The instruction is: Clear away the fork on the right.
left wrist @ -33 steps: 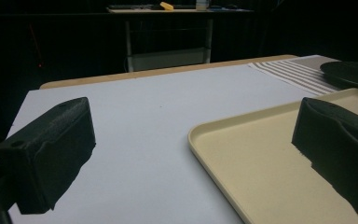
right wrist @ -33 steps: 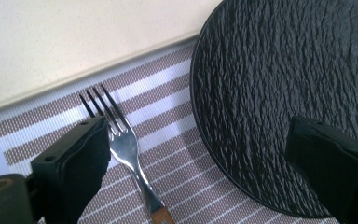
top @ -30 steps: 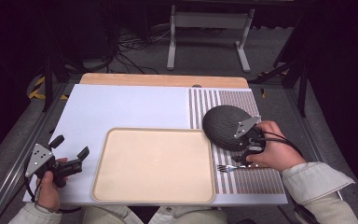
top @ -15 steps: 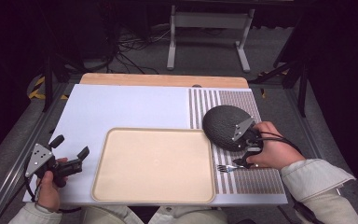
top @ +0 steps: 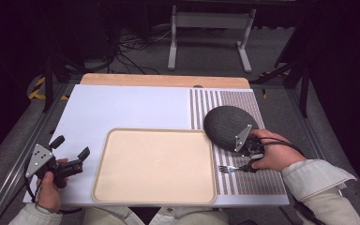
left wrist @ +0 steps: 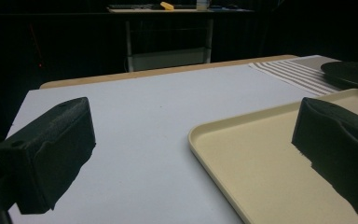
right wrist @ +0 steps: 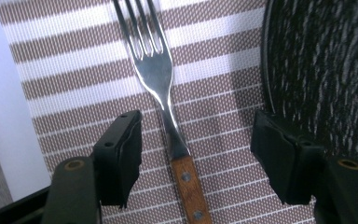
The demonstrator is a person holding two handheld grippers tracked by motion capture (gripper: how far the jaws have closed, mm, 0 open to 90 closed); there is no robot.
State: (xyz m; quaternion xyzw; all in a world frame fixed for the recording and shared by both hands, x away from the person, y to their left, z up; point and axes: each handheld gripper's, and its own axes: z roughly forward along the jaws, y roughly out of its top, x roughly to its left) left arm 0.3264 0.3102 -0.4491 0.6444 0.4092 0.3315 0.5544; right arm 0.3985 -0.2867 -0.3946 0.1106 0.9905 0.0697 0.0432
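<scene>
fork [right wrist: 161, 77] on striped mat [top: 251, 180], just right of the beige tray [top: 122, 187], near side of dark plate [top: 227, 124] | your right tongs [right wrist: 193, 154] straddle fork neck, have just been closing, pads not yet touching | your left tongs [top: 70, 152] wide, nothing between, left of tray over the bench [top: 122, 108]

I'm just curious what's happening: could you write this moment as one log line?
right gripper: jaws just closing around fork, not touching | left gripper: open | fork on striped mat
</scene>
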